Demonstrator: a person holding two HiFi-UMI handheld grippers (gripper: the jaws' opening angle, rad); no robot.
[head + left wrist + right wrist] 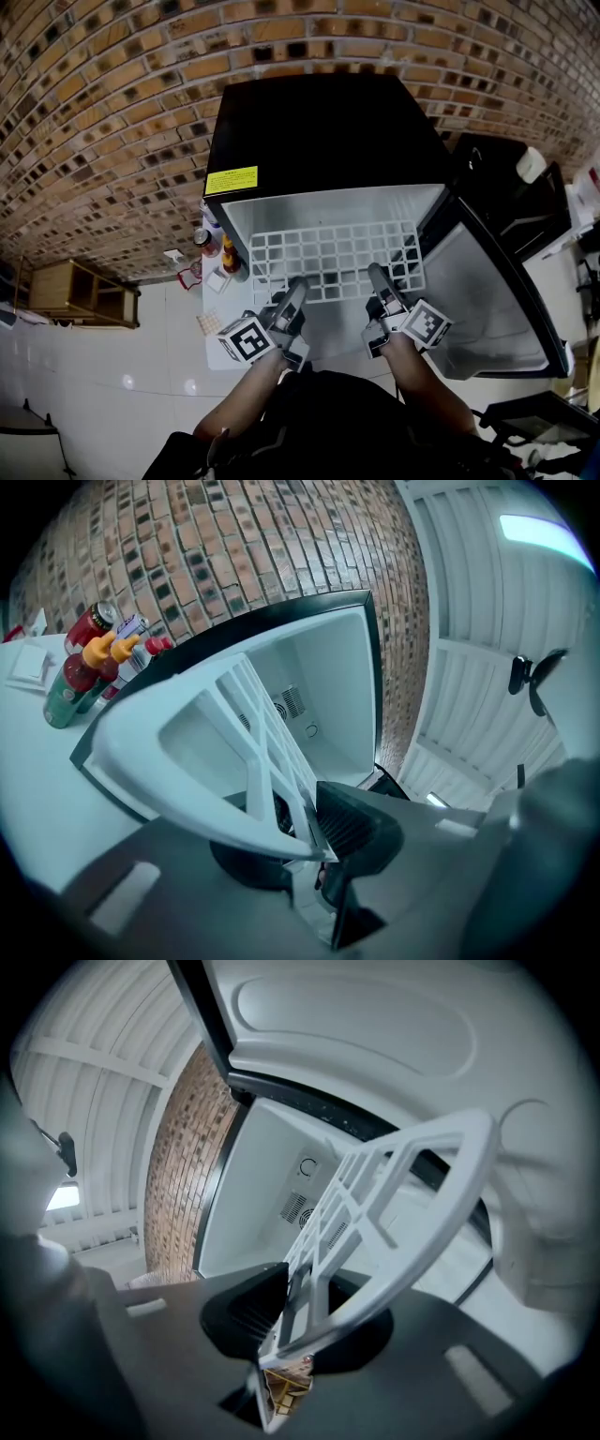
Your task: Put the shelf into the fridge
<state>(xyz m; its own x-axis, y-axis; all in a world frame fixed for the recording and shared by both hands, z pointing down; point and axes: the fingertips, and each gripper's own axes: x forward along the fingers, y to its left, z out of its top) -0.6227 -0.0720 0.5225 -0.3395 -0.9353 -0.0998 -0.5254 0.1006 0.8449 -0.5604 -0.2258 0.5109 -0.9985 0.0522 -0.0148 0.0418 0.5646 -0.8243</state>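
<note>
Nearest, left gripper (292, 298) and right gripper (384, 289) each have jaws clamped on the white shelf's (330, 255) front rim, one per side, likely to keep it level. Beyond them the shelf lies flat, mostly inside the open fridge (319, 131) — seemingly almost seated.

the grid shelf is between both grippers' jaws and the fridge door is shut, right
No: the fridge door stands open, as the head view shows. The grid shelf is between the jaws of the left gripper and the right gripper.
</note>
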